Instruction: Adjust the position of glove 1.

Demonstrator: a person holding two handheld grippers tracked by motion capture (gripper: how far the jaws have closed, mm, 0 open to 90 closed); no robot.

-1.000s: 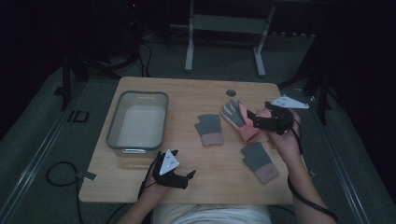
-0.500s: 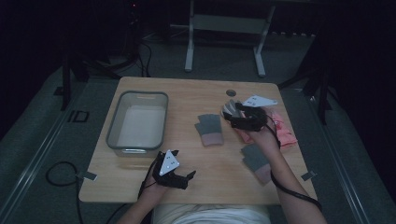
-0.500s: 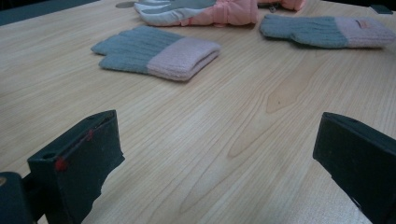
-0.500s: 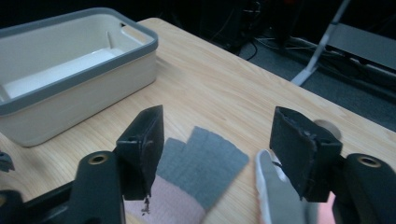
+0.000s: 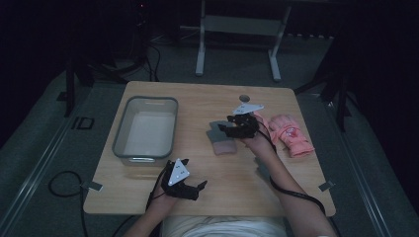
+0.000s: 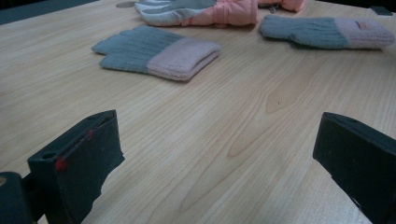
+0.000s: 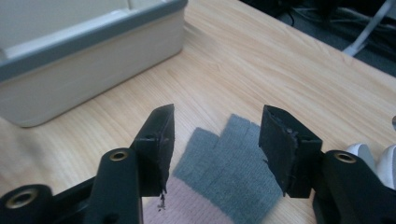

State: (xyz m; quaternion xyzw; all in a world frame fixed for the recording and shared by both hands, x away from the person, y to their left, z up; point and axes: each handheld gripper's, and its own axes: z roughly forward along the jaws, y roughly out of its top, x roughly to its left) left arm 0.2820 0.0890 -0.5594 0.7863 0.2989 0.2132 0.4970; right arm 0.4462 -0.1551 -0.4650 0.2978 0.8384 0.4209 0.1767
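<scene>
High view shows the bin [image 5: 145, 132] empty while the right gripper [image 5: 229, 129], jaws closing but not yet gripping, hovers over a grey knit glove [image 5: 220, 138].

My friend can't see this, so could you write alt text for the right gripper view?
The right gripper hangs with its two black jaws open over a grey knitted glove with a pink cuff, lying flat on a wooden table. A grey-rimmed bin stands beyond.
</scene>
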